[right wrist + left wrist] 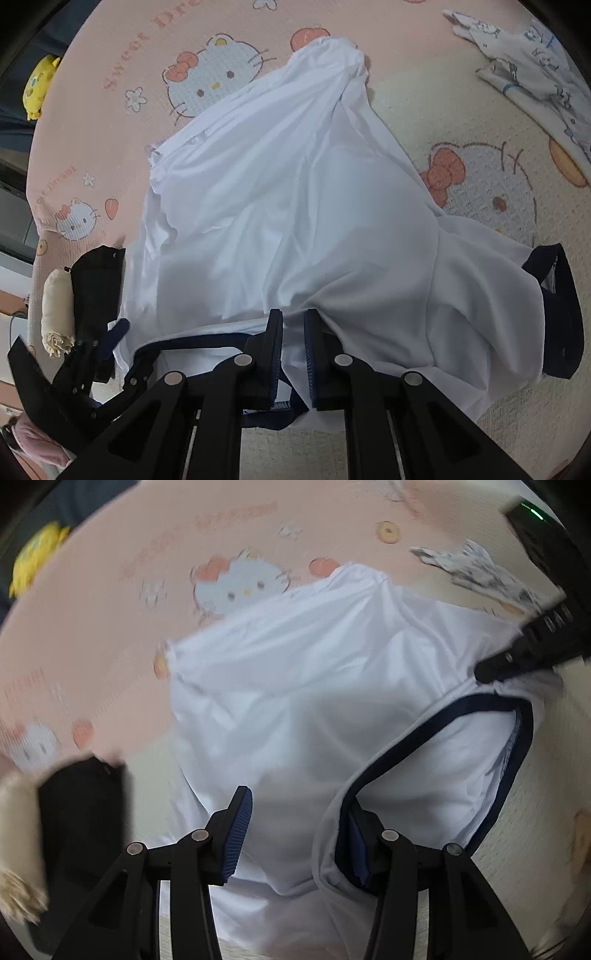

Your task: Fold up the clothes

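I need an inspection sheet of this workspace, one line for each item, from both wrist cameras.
Surface: pink and cream cartoon-cat printed mat, mostly covered.
Job's things: white shirt with navy trim, rumpled, lying on the mat.
Clutter: printed white cloth at far right; black folded garment and cream rolled cloth at left; yellow plush toy beyond the mat.
Grippers: right gripper shut on the shirt; left gripper open, one finger under the navy edge.
Cables: nothing seen.
Surroundings: dark, unclear.
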The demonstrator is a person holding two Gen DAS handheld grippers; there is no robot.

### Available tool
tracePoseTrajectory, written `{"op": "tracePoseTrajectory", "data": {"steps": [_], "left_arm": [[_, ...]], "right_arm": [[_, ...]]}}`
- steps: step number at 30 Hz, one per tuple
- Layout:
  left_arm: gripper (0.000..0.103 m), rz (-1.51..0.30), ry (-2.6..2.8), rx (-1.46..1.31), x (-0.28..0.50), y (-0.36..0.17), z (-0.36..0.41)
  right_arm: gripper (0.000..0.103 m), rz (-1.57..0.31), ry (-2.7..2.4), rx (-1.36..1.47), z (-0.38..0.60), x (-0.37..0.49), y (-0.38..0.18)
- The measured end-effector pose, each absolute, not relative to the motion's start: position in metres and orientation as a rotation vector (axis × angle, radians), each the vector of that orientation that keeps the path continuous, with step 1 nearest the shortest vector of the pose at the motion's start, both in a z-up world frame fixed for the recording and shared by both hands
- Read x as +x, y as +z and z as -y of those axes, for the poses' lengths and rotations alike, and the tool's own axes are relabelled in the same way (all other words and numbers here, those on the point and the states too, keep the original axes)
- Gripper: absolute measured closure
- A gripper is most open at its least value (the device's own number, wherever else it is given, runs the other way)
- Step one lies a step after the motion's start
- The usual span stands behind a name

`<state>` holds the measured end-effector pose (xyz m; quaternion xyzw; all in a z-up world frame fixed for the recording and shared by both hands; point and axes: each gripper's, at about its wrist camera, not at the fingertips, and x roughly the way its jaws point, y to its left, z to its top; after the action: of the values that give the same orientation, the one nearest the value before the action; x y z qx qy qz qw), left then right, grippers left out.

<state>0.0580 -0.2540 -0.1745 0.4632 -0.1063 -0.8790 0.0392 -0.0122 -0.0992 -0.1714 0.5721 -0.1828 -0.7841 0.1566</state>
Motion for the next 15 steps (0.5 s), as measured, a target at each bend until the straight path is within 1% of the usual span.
{"op": "tracePoseTrajectory", "data": {"steps": [3,5,6,7,8,9,10,11,12,13,15], "left_arm": [[0.058,0.101,-2.729,1.481,0.062,-0.168,0.268],[0.057,-0.052,-2.768,1.488,0.07,-0.158,0.275],[0.057,-0.127,-2.783,1.482,0.075,-0.153,0.279],[0.053,-0.202,-2.79,1.471,0.08,-0.148,0.283],[0.044,-0.263,-2.787,1.46,0.084,-0.144,0.287],[0.04,-0.316,-2.78,1.449,0.089,-0.14,0.292],[0.037,-0.349,-2.78,1.434,0.093,-0.137,0.294],[0.037,-0.349,-2.779,1.431,0.097,-0.135,0.294],[0.037,-0.336,-2.777,1.433,0.1,-0.135,0.294],[0.037,-0.324,-2.775,1.436,0.102,-0.134,0.293],[0.037,-0.231,-2.761,1.439,0.106,-0.136,0.286]], "right_arm": [[0.093,0.449,-2.318,1.605,0.099,-0.004,-0.162],[0.092,0.352,-2.381,1.561,0.103,0.008,-0.149],[0.089,0.309,-2.402,1.536,0.104,0.015,-0.143],[0.086,0.266,-2.423,1.511,0.106,0.022,-0.136],[0.079,0.227,-2.44,1.488,0.108,0.028,-0.129],[0.075,0.206,-2.448,1.472,0.107,0.035,-0.125],[0.074,0.195,-2.452,1.461,0.107,0.042,-0.122],[0.073,0.185,-2.455,1.453,0.106,0.048,-0.119],[0.068,0.179,-2.454,1.458,0.105,0.052,-0.119],[0.066,0.17,-2.463,1.468,0.105,0.056,-0.118],[0.064,0.151,-2.479,1.487,0.104,0.064,-0.118]]}}
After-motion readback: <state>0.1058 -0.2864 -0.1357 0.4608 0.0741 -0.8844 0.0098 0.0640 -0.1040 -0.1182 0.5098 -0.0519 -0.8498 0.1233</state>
